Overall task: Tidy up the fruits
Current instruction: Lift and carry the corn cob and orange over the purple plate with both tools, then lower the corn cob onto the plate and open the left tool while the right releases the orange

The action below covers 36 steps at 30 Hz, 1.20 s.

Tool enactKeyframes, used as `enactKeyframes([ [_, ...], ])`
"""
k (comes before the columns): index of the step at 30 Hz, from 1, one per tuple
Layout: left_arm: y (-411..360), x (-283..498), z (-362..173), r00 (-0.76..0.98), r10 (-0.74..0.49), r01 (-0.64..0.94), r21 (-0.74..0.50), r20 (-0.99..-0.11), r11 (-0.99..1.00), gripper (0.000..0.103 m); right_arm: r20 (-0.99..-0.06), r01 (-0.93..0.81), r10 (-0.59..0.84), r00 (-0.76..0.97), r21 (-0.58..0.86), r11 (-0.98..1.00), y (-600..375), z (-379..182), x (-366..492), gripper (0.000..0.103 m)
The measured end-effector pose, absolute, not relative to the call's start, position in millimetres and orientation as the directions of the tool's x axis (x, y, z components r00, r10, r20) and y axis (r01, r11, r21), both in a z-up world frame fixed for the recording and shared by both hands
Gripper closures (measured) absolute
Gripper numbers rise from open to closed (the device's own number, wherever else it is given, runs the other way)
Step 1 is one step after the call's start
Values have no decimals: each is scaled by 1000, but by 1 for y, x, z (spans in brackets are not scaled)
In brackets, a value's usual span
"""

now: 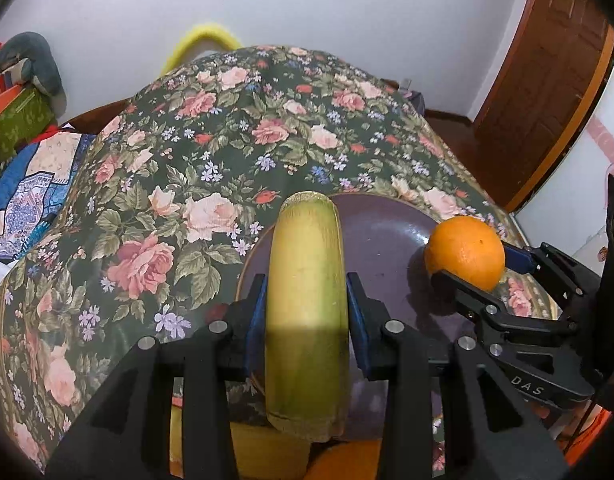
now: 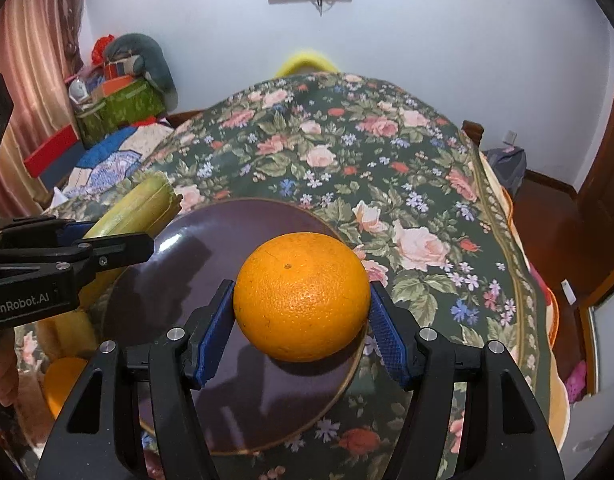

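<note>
My left gripper (image 1: 306, 292) is shut on a yellow-green banana (image 1: 307, 280), held over the left edge of a dark purple plate (image 1: 387, 248). My right gripper (image 2: 301, 304) is shut on an orange (image 2: 301, 296), held above the same plate (image 2: 179, 248). In the left wrist view the orange (image 1: 465, 252) and right gripper (image 1: 475, 276) sit over the plate's right side. In the right wrist view the banana (image 2: 143, 204) and left gripper (image 2: 107, 240) are at the left.
The plate lies on a floral cloth (image 2: 387, 168). Another orange (image 2: 61, 380) and more yellow fruit (image 1: 267, 452) lie near the front left. Boxes and cushions (image 2: 119, 92) are piled at the far left. A wooden door (image 1: 547, 80) is on the right.
</note>
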<state>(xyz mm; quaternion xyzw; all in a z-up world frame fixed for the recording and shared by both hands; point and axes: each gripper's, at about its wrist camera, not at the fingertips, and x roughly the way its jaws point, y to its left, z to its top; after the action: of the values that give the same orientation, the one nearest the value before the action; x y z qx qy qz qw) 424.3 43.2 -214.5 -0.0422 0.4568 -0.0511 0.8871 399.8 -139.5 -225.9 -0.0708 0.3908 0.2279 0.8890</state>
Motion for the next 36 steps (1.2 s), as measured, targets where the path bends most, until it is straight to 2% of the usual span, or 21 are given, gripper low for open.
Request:
enactKeyframes([
  [5,39,432,-222,560,-118,64,-99,-820,993,66,-743,-457,355,568,73,886,-140,-231,405,41],
  [14,37,440,-233,531,-126,56,-113,-838,992,65,-744,-469,333,579,30,883,-134,-232,406,40],
  [18,36,435,-226,567,-120,60,-104,-815,993,62,-739,-473,346,578,41,880,-134,-230,404,40],
  [20,36,433,-224,570,-112,60,-95,-814,994,60,-730,-470,350,587,45,882,-135,-226,402,36],
  [36,54,363,-165,646,-96,30,-100,-758,994,60,-659,-468,364,658,20,883,-143,-174,348,34],
])
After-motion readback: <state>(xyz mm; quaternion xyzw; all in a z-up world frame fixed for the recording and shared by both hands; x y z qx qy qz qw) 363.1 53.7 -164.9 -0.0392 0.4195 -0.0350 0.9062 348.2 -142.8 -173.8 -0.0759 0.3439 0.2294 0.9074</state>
